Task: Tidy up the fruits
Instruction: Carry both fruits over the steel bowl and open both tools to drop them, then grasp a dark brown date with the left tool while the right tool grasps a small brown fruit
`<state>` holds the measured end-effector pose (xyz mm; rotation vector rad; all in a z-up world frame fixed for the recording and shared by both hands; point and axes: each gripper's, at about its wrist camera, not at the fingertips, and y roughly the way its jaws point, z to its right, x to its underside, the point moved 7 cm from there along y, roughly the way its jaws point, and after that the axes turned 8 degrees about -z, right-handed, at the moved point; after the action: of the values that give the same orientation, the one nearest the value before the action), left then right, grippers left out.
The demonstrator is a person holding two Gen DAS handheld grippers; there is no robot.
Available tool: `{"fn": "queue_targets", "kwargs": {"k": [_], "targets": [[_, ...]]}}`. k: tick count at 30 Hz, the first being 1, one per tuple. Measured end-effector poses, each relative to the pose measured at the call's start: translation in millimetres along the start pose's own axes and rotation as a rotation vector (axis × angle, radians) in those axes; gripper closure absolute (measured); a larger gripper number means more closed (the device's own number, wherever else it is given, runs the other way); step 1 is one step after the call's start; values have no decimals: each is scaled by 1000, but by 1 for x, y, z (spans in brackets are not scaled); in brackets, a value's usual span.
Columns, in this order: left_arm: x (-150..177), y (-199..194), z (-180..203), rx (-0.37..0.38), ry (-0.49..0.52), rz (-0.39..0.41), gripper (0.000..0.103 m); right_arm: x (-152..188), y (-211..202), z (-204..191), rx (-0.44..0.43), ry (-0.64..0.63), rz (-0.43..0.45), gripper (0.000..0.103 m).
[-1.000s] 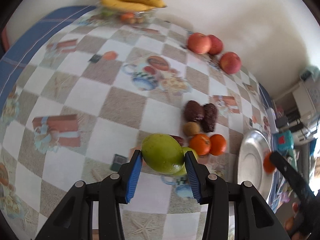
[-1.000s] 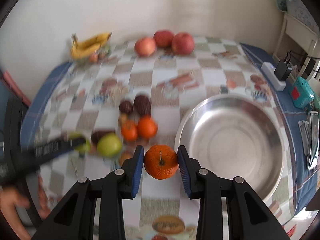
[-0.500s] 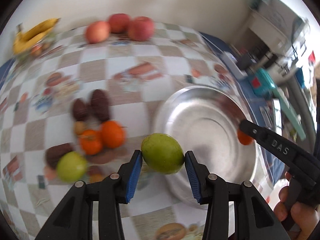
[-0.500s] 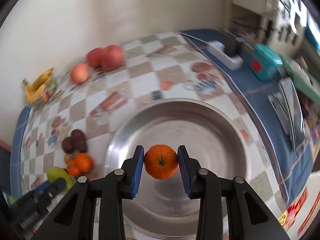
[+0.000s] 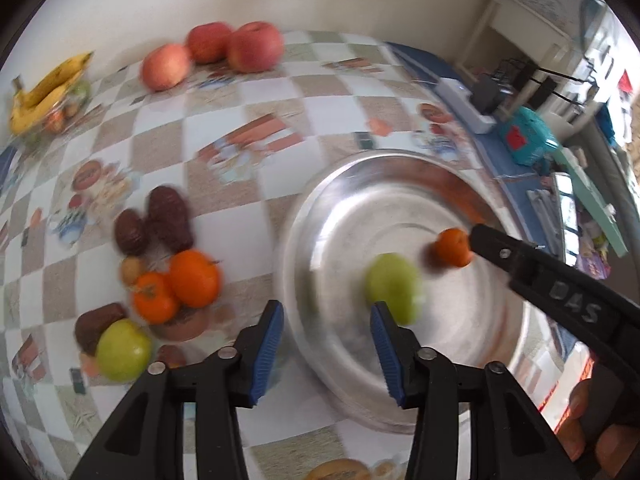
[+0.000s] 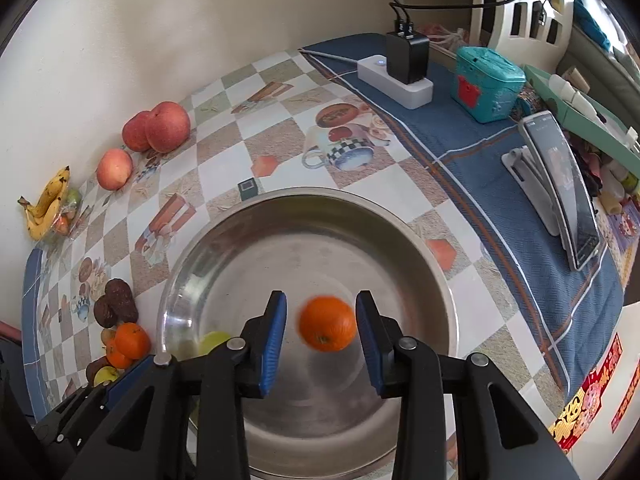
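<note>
Right gripper [image 5: 470, 240] arm: raised letters "DAS".
Red paper [image 6: 584, 412] at table edge: printed characters, too small to read.

Your left gripper [image 5: 326, 344] and right gripper [image 6: 320, 342] are alike: black plastic arms, blue ribbed pads [image 5: 269, 350], silver screws at the joints. At lower right of the left view, "DAS" is embossed on the right gripper's arm, with your bare fingers [image 5: 584, 428] below it.

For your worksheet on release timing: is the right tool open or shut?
Open. The right tool has its blue pads apart, and the orange sits loose between them, touching neither, over the metal bowl.
</note>
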<state>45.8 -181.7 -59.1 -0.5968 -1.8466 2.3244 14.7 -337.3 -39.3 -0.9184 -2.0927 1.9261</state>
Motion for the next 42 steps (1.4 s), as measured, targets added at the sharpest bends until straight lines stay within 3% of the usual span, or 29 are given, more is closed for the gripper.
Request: {"fn": "queue_targets", "kwargs": {"k": [2,4,6,11,14,17,23,28,33,42], "targets": [[2,-2,-16,-10,-35,-1,35,1,0,-3,8,-11,-1,64],[4,-8,-36,-30,-72,10,31,2,1,-6,13,-18,-6,48],[5,-14,-56,-62,-114,25,26,2,3,-8,20,-27,-10,39],[8,-34,-113,-135,-231,85,0,6,8,-22,27,-61,-28,36],[17,-47,-159,-219,-324,115,0,10,11,-36,26,-99,-34,23],[29,-53,-198,-259,-417,119,0,14,11,-54,5,-143,-33,22],[58,-70,-259,-260,-609,147,0,26,13,-94,-58,-222,-44,22],[64,-72,-271,-225,-661,155,0,41,13,-135,-122,-296,-53,22],[57,-62,-259,-195,-616,122,0,65,17,-178,-181,-382,-84,22],[45,-40,-226,-82,-534,65,0,101,37,-202,-126,-492,-150,24]]}}
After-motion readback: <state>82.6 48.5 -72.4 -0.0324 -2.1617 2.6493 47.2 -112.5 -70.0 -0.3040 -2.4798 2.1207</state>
